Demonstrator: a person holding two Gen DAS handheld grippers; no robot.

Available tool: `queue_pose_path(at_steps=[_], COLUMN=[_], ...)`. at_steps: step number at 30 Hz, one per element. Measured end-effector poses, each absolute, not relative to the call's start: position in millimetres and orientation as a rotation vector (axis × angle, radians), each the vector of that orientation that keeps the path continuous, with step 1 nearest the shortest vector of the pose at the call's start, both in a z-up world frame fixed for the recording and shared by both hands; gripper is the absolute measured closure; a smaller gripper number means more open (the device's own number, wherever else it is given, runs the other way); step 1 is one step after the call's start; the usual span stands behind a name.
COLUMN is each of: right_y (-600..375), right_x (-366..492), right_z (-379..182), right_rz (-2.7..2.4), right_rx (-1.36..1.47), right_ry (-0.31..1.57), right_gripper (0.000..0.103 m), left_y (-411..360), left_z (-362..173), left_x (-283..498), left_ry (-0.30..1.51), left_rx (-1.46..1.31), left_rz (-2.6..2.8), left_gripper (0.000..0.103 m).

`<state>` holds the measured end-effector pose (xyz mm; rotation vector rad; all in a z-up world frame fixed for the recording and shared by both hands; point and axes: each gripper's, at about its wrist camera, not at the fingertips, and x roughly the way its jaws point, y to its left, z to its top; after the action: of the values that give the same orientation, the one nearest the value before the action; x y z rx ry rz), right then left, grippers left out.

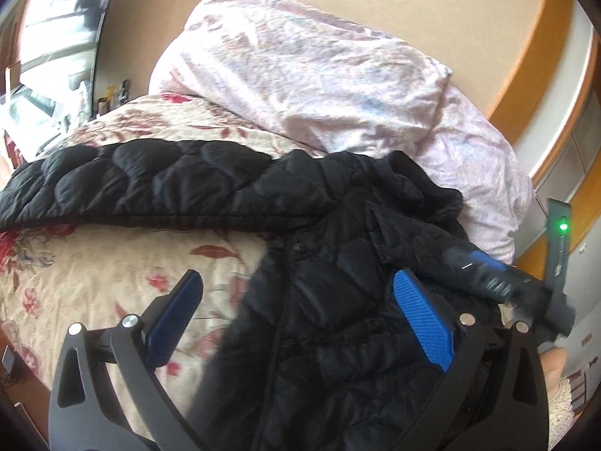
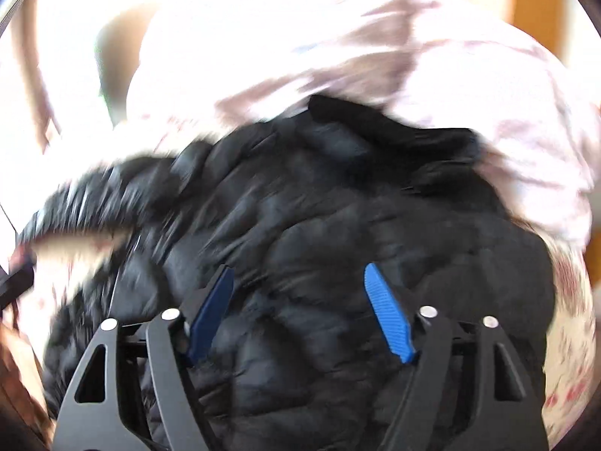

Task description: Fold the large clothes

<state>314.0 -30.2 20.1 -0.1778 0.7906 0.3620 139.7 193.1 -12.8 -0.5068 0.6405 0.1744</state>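
Observation:
A black quilted puffer jacket [image 1: 323,300] lies on a floral bedspread [image 1: 94,274], one sleeve [image 1: 150,184] stretched out to the left. My left gripper [image 1: 296,293] is open and empty just above the jacket's front, its left pad over the bedspread. The right gripper [image 1: 484,274] shows blurred at the jacket's right edge in the left wrist view. In the right wrist view the right gripper [image 2: 300,289] is open and empty, right above the jacket's body [image 2: 308,225]. That view is motion-blurred.
A rumpled pale pink duvet [image 1: 319,75] is piled at the bed's far side, against the jacket's collar, and also fills the top of the right wrist view [image 2: 375,49]. A beige wall and wooden trim stand behind. A window and a cluttered shelf [image 1: 56,86] are at far left.

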Motion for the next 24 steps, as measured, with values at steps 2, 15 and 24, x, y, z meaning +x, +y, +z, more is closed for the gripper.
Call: queue_pose_path(at_steps=[2,15,24], right_y=[-57,-33,-35], right_x=[339,387,387], right_z=[19,-52,-52], right_rz=[0.249,0.111,0.138], right_rx=[-0.110,-0.193,-0.172], right_ry=[0.824,1.029,1.030], right_gripper=[0.046,0.050,0.049], left_y=[204,281,346], left_z=[-15,-39,-60], left_x=[135,111,100], left_ry=[0.640,0.654,0.602], left_rx=[-0.523,-0.719,-0.956], left_rz=[0.194,0.334,0.481], left_gripper=[0.002,0.002,0.011])
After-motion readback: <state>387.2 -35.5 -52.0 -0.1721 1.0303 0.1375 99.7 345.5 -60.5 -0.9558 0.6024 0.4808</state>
